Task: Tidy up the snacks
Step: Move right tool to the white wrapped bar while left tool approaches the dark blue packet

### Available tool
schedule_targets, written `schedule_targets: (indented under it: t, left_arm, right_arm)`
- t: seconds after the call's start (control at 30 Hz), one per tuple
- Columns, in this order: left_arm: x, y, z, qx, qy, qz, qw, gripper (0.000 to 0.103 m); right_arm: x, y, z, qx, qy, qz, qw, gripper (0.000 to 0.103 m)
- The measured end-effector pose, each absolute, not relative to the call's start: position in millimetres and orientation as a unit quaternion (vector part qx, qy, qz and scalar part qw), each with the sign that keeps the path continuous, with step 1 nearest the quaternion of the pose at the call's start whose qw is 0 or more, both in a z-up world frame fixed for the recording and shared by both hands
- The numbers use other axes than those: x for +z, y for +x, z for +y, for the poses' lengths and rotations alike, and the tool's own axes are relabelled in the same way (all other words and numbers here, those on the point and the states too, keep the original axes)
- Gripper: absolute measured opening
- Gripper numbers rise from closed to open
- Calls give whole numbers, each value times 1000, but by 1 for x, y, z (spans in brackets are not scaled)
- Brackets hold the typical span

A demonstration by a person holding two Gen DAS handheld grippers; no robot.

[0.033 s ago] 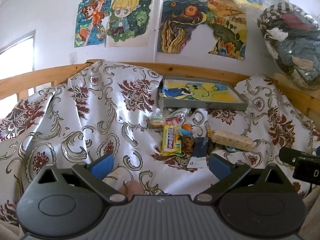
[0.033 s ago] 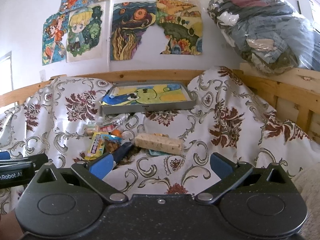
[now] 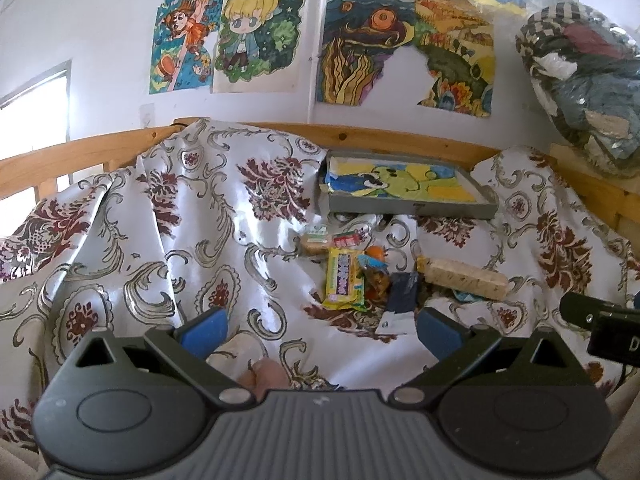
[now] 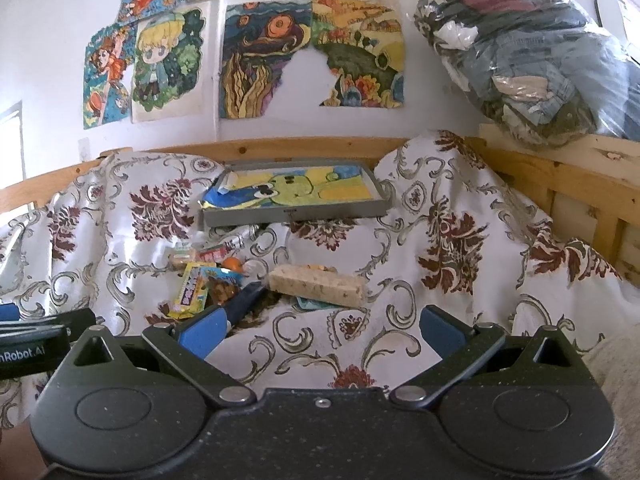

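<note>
On the floral bedspread (image 3: 168, 240), below a gray tray (image 3: 408, 208), lies the snack pile (image 3: 360, 276) (wrappers overlapping); left gripper (image 3: 320, 328) and right gripper (image 4: 320, 328) hover nearby, jaws apart, empty.

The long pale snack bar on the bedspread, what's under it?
A teal packet pokes out from under the long pale snack bar, at its near edge. The bar covers the rest of the packet, so nothing more shows.
</note>
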State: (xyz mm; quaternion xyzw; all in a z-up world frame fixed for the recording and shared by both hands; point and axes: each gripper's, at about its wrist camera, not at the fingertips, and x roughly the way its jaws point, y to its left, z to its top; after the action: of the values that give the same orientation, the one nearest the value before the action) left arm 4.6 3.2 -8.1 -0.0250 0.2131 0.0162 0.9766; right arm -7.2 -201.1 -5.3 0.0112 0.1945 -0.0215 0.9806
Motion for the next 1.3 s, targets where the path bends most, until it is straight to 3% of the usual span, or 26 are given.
schedule_targets:
  t: [0.8, 1.3]
  left_arm:
    - [-21, 75, -15, 19, -11, 280, 960, 103]
    - [-39, 145, -24, -7, -7, 327, 945, 103]
  right_arm:
    - [-15, 76, -225, -7, 4, 278, 961, 102]
    - [-27, 152, -244, 68, -61, 320, 943, 102]
